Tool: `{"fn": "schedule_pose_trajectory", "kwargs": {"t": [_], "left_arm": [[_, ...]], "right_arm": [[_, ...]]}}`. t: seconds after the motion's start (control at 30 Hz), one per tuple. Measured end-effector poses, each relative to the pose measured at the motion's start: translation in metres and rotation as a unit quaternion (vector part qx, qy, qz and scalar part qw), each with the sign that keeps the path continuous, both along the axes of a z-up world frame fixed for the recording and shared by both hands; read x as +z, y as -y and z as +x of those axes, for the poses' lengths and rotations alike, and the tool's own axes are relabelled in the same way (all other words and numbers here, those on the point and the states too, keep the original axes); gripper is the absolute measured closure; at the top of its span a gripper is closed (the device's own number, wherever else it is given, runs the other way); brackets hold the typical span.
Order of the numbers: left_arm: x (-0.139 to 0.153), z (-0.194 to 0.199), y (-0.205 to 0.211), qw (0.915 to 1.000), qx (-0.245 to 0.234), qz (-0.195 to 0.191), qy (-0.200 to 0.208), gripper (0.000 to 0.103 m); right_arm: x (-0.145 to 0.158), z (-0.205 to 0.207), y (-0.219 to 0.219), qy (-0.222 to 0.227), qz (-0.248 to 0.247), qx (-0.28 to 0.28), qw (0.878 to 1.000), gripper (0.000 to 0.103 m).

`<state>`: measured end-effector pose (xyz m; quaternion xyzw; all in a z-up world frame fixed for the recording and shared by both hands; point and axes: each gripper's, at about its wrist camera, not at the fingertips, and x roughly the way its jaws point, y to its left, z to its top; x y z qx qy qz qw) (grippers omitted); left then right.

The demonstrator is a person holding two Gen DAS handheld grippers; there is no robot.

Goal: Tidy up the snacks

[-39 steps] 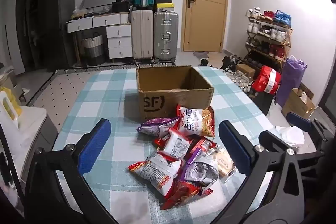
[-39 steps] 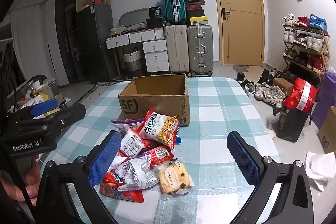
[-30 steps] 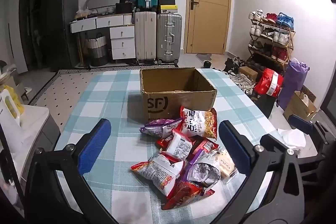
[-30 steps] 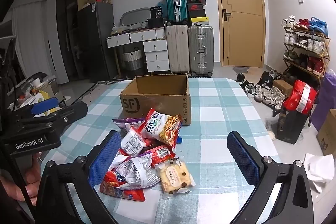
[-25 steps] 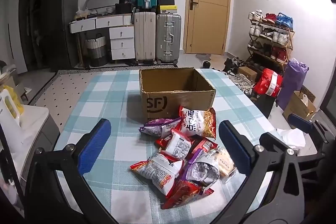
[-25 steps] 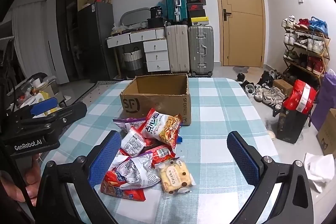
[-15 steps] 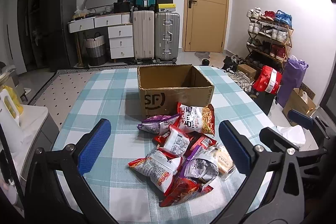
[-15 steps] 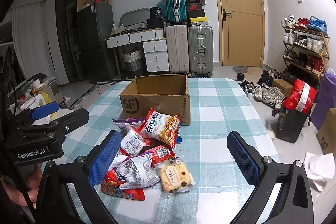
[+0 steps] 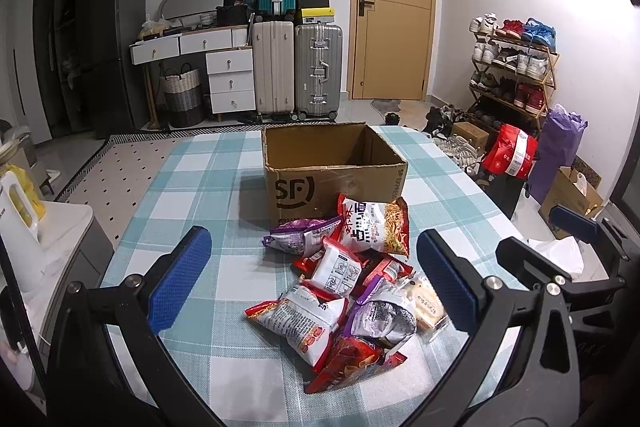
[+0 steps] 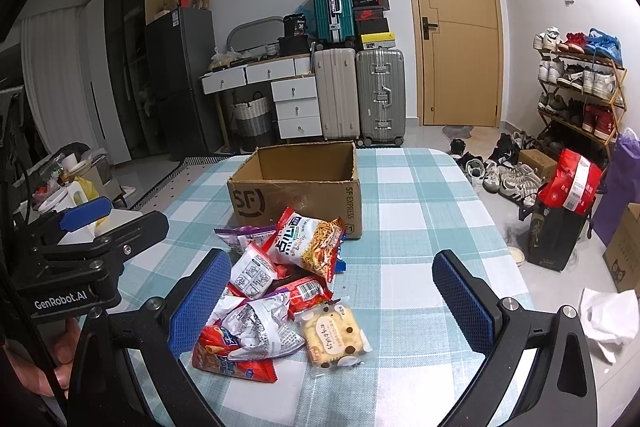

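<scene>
On the checked desk, snacks lie heaped against the box, mid-desk. My left tongs and right tongs hover, both spread wide and empty.

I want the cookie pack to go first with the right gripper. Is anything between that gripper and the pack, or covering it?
Nothing visible does. The cookie pack lies flat at the pile's right edge, on the tablecloth, with no packet on top. The right gripper is open and hangs above it; only air lies between.
</scene>
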<state>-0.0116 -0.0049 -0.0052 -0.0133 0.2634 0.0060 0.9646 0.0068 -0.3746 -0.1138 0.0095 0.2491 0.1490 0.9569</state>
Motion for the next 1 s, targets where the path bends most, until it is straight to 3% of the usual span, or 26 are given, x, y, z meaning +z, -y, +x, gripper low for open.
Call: {"fn": "schedule_pose_trajectory", "kwargs": {"t": [1.0], "left_arm": [[-0.0101,0.0075,-0.0034,0.9999,0.003,0.003,-0.015,0.001]], "right_arm": [[-0.0035,0.0015,-0.0017,-0.008,0.004,0.003,1.000,0.000]]}}
